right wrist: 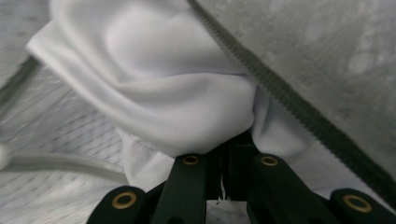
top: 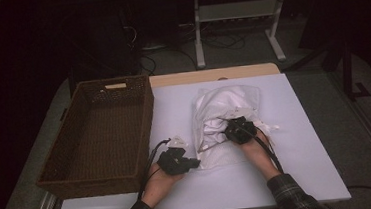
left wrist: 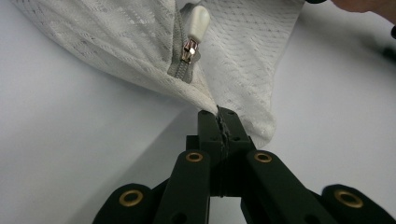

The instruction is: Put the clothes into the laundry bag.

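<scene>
Mesh bag (top: 227, 116) lies mid-frame on the table (top: 302, 145). Left gripper (left wrist: 219, 122) pinches its zipper edge tight. Right gripper (right wrist: 229, 154) is closed on white cloth (right wrist: 177, 93) inside.

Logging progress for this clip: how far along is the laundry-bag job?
Done: the mesh bag is unzipped, its zipper pull near the corner. In hand: the left hand-held gripper is shut on the bag's corner by the zipper, and the right hand-held gripper is shut on the white cloth at the bag's mouth. Left: the cloth still lies partly in the bag, and the basket holds nothing.
</scene>
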Motion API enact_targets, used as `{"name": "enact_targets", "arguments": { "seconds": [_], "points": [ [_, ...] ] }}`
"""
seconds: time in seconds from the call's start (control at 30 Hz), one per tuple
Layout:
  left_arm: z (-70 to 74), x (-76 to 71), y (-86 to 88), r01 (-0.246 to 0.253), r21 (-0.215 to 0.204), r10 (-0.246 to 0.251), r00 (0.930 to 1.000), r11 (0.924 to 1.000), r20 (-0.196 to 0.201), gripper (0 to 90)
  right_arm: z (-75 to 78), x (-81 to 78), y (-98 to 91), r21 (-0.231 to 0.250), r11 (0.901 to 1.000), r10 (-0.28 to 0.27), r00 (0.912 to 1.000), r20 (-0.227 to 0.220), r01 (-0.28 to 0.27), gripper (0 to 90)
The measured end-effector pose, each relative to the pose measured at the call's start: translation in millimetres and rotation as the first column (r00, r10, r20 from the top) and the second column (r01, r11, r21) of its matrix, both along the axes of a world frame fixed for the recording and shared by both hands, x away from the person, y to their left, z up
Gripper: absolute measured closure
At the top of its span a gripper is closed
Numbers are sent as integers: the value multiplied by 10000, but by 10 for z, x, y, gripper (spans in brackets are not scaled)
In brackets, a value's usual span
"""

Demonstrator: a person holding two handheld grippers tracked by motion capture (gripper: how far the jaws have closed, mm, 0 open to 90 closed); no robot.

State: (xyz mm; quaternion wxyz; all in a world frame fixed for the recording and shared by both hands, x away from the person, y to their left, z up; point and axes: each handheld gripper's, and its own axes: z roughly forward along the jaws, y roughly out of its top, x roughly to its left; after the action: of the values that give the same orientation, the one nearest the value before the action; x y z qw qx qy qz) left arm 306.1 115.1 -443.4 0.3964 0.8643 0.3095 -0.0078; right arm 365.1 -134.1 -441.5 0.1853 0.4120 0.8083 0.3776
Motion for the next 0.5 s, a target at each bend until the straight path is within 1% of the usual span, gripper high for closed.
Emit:
{"name": "enact_targets", "arguments": {
  "seconds": [0.07,0.13,0.17,0.23,0.3,0.37,0.4,0.47,0.5],
  "points": [
    [-1,0,0,0,-11,0,10000,10000,4,897,-18,33,-20,74,9999,-128,9999,-10,128,868],
    [-5,3,1,10,-20,-10,10000,10000,-3,896,-17,33,-38,124,9999,-106,9999,-67,107,863],
    [-7,4,4,12,-14,-12,10000,10000,3,896,-11,21,-41,121,9999,-77,9999,-83,78,848],
    [-7,3,6,-5,-55,5,10000,10000,28,895,24,-33,-62,113,9999,126,9997,-204,-124,781],
    [-5,4,10,-3,-62,3,10000,10000,59,895,83,-119,-97,1,9995,314,9993,-193,-314,697],
    [-7,4,12,-2,-54,2,10000,10000,49,894,151,-224,-151,-141,9989,444,9989,-157,-446,635],
    [-9,4,11,-5,-62,5,10000,10000,45,893,194,-287,-195,-120,9985,531,9985,-156,-532,612],
    [-10,2,7,-27,-67,27,10000,10000,44,893,254,-379,-268,-196,9978,628,9980,19,-628,592],
    [-10,2,7,-27,-64,28,10000,10000,54,893,290,-429,-307,-146,9980,611,9981,45,-610,578]
  ]
}}
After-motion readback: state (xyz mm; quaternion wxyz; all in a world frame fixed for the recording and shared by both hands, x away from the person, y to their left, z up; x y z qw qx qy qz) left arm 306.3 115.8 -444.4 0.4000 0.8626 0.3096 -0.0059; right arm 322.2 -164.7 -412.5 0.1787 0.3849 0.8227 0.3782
